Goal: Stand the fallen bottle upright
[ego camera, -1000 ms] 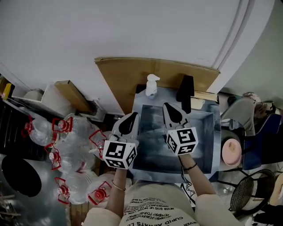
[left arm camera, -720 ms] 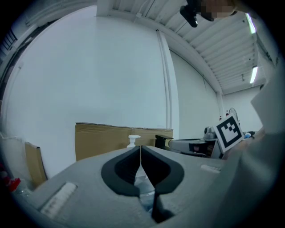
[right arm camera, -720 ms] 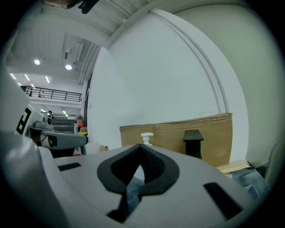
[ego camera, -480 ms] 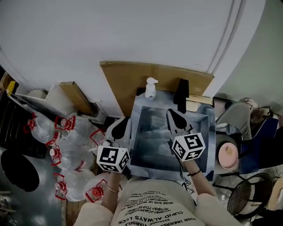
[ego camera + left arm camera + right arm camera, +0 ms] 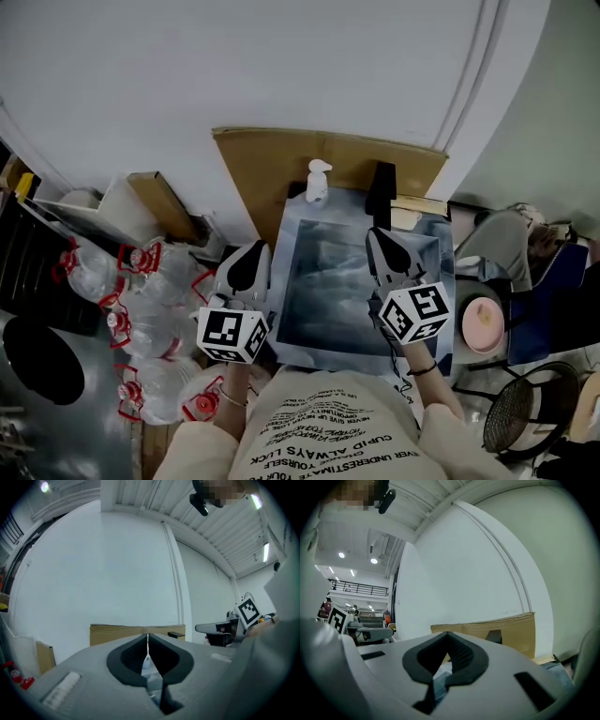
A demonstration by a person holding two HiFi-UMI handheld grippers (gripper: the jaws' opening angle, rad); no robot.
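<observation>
Hovering nearest at either side of the counter (image 5: 314, 323), the left gripper (image 5: 248, 259) and right gripper (image 5: 382, 246) each have jaws pressed together on nothing; beyond, the white bottle (image 5: 318, 182) stands upright at its far edge, before cardboard (image 5: 267, 159).

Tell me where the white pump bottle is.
In the head view the white pump bottle stands at the far edge of the tray, before the cardboard, left of the black block.

Bottle (image 5: 319, 183) is standing just behind the tray's (image 5: 323, 314) far edge, cardboard (image 5: 272, 159) leaning behind it, black block (image 5: 381, 195) sitting to its right. Jugs (image 5: 141, 314) are crowding the floor left of the tray.
</observation>
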